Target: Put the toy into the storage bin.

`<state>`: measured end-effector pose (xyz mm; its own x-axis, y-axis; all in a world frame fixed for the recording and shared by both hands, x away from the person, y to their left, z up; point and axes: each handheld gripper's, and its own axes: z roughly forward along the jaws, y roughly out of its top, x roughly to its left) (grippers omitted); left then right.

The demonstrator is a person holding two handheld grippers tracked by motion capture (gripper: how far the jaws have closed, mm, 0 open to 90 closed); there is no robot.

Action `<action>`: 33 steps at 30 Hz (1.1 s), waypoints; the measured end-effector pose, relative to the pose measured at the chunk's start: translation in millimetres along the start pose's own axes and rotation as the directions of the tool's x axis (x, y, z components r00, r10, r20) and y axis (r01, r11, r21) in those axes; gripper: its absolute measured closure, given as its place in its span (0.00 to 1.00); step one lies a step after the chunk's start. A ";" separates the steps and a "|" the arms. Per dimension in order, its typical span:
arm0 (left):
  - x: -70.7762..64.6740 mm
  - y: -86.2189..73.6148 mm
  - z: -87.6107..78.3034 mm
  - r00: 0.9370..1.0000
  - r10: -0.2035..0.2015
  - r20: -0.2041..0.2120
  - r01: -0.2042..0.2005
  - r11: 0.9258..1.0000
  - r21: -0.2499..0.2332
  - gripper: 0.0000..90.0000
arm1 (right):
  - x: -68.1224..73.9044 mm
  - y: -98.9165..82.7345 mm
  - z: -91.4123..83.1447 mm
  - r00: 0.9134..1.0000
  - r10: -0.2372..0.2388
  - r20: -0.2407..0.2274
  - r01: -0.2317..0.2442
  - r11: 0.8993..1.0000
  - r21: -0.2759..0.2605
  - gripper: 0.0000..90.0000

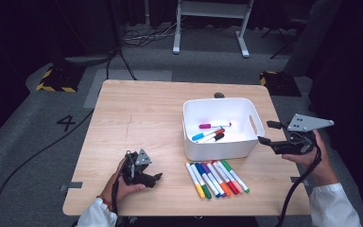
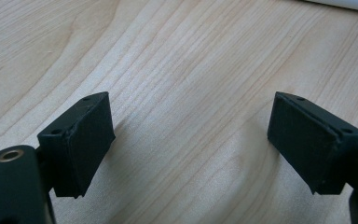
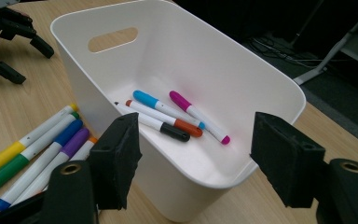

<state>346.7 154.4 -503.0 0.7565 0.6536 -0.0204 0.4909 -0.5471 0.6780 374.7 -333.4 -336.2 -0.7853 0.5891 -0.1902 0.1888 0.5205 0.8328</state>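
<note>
A white bin [image 1: 220, 106] stands right of the table's middle and holds several markers, among them a pink one [image 1: 213, 126] and a blue one [image 1: 199, 136]. In the right gripper view the pink [image 3: 198, 116], blue [image 3: 161, 106], orange-capped [image 3: 186, 126] and black-capped [image 3: 175, 133] markers lie on the bin's floor. My right gripper [image 1: 267, 132] hangs open just outside the bin's right wall [image 3: 279, 84], jaws empty. My left gripper [image 1: 157, 177] rests open on the wood [image 2: 191, 140] at the front left, holding nothing.
A row of several coloured markers [image 1: 216, 178] lies side by side in front of the bin, and its yellow, green, blue and purple ones [image 3: 37, 149] lie left of my right jaws. The wooden table [image 1: 137, 109] has bare room at left and back. Cables cross the floor behind.
</note>
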 end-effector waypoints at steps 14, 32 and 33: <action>-0.2 0.0 0.0 1.000 -0.001 0.000 0.001 1.000 0.001 0.16 | 47.5 -59.5 -8.7 0.998 0.056 -0.017 -0.056 0.998 0.010 0.35; 0.0 0.0 0.0 1.000 0.000 0.000 0.000 1.000 0.000 0.16 | 74.3 -91.0 79.1 0.987 0.104 -0.119 -0.085 0.985 0.152 0.53; 0.0 0.0 0.0 1.000 0.000 0.000 0.000 1.000 0.000 0.16 | 74.0 -91.2 81.9 0.987 0.110 -0.114 -0.091 0.984 0.155 0.53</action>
<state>346.7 154.4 -503.0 0.7564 0.6538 -0.0203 0.4910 -0.5470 0.6780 347.6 -286.5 -468.8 -0.8218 0.5686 -0.0376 0.3487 0.5538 0.7561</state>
